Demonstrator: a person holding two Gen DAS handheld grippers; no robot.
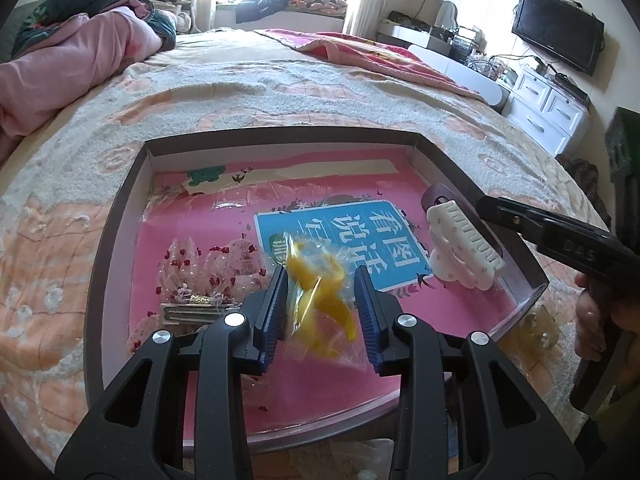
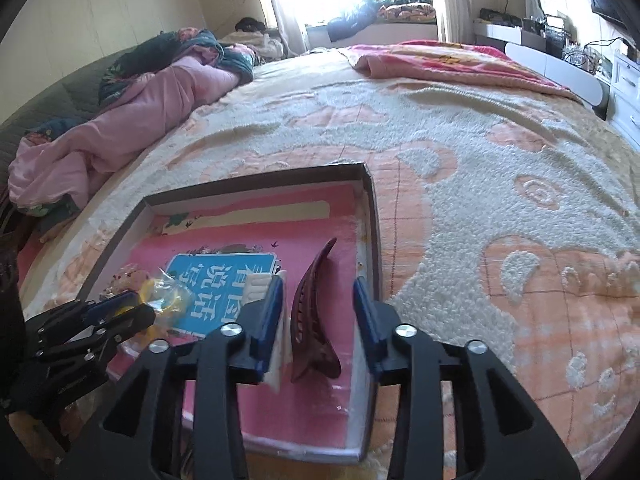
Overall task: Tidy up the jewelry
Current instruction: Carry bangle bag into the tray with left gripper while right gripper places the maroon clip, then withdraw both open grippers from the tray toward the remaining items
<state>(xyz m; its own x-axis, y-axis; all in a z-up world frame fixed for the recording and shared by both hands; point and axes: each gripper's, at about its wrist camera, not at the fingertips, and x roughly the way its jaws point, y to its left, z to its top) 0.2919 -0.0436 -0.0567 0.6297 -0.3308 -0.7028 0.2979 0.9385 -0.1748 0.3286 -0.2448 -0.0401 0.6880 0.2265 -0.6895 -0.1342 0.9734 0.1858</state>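
A shallow cardboard tray lies on the bed, lined with a pink printed sheet. My left gripper hangs over it with a yellow piece in a clear bag between its jaws. The bag looks blurred and loose, and the pads do not clamp it. In the right wrist view, my right gripper stands open over the tray's right side. A dark red hair claw lies between its jaws, untouched. A white hair claw lies beside the dark red one, partly hidden behind my right gripper's left finger.
Clear bags with red-beaded pieces and a metal barrette sit in the tray's left part. A person's hand holds the right gripper. A fleecy peach blanket spreads all around; a pink quilt is piled far left.
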